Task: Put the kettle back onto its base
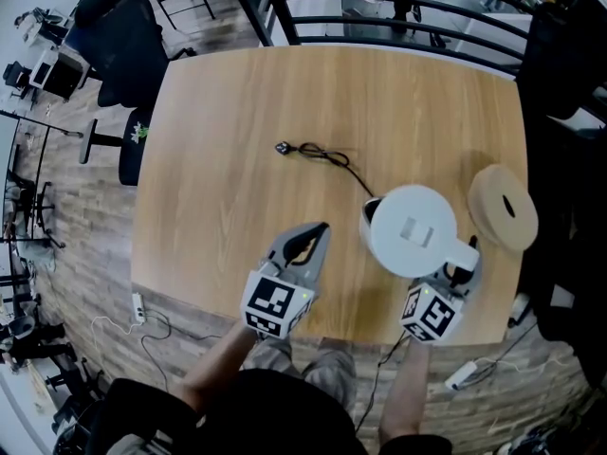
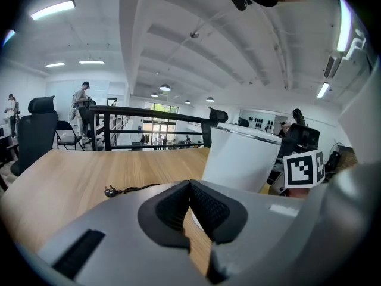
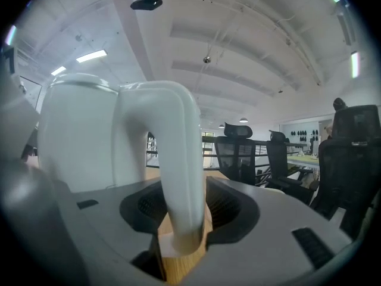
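- The right gripper (image 3: 180, 210) has its jaws apart, with the kettle's white handle (image 3: 172, 154) standing between the pads; slim gaps show on both sides, so this reads as a let-go grip, not a clamp.
- The kettle (image 1: 413, 230) stands upright on the table (image 1: 218, 159). Its base cannot be made out beneath it, but the cord (image 1: 332, 156) runs out from its foot to a loose plug (image 1: 283, 147), so it is probably seated.
- Judged step: draw the right gripper straight back from the kettle, keeping both pads clear of the handle so the body is not tugged off its seat.
- The left gripper (image 2: 190, 186), just left of the kettle, has its jaws together and empty.
- A round wooden disc (image 1: 503, 207) lies just right of the kettle; the retreat should avoid it.
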Motion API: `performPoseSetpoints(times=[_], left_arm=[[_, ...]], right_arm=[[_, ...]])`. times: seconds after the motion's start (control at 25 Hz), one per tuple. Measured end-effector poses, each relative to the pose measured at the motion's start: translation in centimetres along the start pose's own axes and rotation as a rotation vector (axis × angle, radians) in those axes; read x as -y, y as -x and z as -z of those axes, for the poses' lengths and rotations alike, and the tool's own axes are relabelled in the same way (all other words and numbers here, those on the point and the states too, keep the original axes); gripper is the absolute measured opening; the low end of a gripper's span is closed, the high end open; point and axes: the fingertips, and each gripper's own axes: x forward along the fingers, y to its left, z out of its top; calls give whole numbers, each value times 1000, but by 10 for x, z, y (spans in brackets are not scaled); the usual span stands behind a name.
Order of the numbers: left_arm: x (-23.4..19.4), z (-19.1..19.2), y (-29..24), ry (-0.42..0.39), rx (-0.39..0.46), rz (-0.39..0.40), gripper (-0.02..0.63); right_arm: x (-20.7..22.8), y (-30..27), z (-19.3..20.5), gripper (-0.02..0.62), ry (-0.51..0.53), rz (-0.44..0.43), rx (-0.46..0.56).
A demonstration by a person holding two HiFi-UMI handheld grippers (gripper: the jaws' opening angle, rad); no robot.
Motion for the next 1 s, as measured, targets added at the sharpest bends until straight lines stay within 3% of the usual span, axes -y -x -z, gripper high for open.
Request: performPoseSetpoints(times=[0.48,1.0], left_arm=[[3,-2,10,-13,9,26,-2],[27,-39,44,-66,88,96,-2]], right_arm=[[-4,16,7,167,7,3,-24],[-5,68,-32,166,11,24,-2]])
